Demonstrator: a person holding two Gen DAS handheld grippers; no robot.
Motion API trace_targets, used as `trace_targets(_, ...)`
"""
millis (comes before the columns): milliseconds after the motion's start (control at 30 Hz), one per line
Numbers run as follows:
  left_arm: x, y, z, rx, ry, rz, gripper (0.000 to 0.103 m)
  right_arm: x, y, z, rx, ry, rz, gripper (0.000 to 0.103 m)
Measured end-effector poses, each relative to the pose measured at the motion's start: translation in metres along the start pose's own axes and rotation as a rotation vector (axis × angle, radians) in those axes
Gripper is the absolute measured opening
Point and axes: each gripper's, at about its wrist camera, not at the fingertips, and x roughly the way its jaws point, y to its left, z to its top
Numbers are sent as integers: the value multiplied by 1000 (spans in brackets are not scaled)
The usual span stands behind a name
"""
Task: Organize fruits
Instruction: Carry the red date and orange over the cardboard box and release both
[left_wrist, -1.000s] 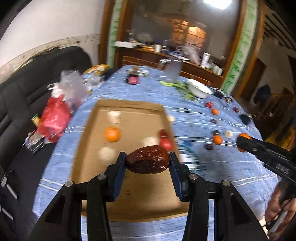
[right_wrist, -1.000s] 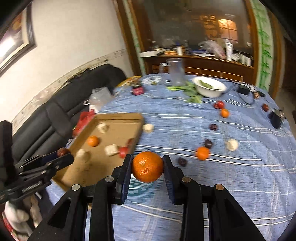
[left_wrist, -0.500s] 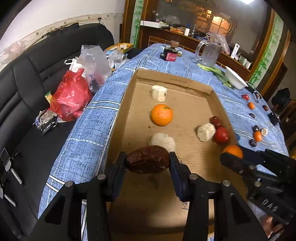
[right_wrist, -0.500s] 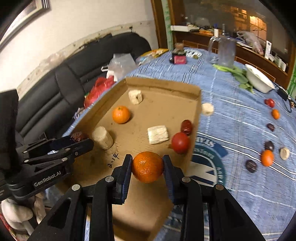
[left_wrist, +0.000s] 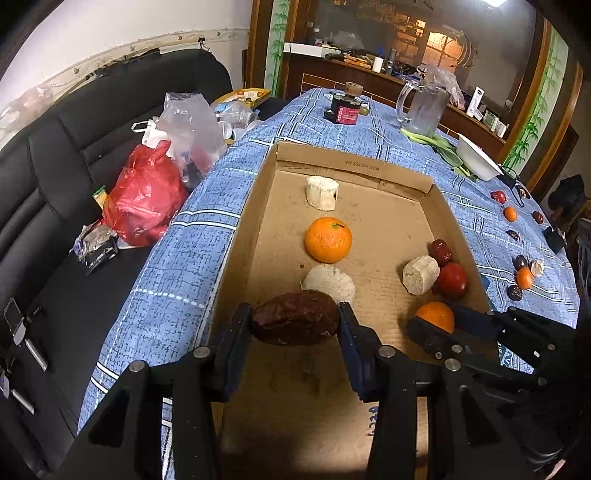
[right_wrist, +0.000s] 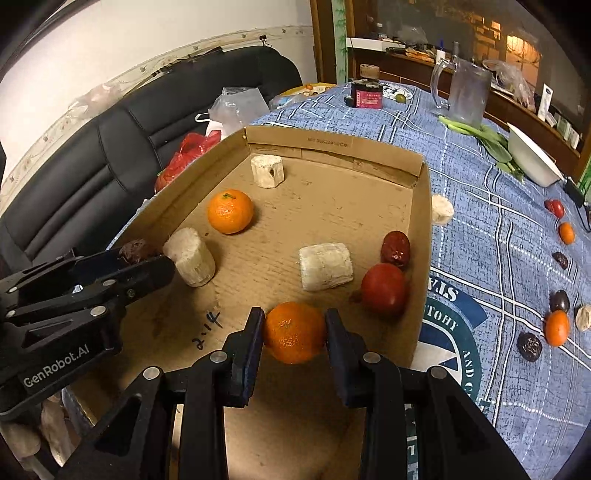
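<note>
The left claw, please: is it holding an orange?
No, the left claw is shut on a dark brown date, while the right claw holds the orange.

Left gripper (left_wrist: 295, 325): clamped on a dark date (left_wrist: 295, 323). Right gripper (right_wrist: 294, 330): clamped on an orange (right_wrist: 294, 331), level, beside left.

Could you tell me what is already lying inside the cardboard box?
Inside the cardboard box: a tangerine, three pale chunks, a red date and a red fruit. The claws hide the near floor.
</note>
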Motion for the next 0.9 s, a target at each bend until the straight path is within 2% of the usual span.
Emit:
trace_targets(133,-10,4,-1,-25,-15,-23,46,-1,1,0,5,-9,5,38)
trace_targets(300,-44,9,-4,-65,-91,-56,56,-16,-3,2,25,-41,27,38)
trace_targets(467,-83,14,-23,-136,-165,-141,67,-58,-15,-5,71,-138,72,38)
trace_targets(500,-88,14,-27,-148,-172,-154,69,-66,-18,-8,87,-156,80,41)
trace_targets(600,-95,11,-41,-167,-166,-179,69,-91,-37,-28,172,-210,110,50)
trace_targets(733,-103,-5,-48,-147,-163,-188,69,-113,-72,-63,303,-236,127,50)
trace_targets(900,-113,-37,-53,-94,-175,-209,70,-137,-118,-97,427,-265,86,50)
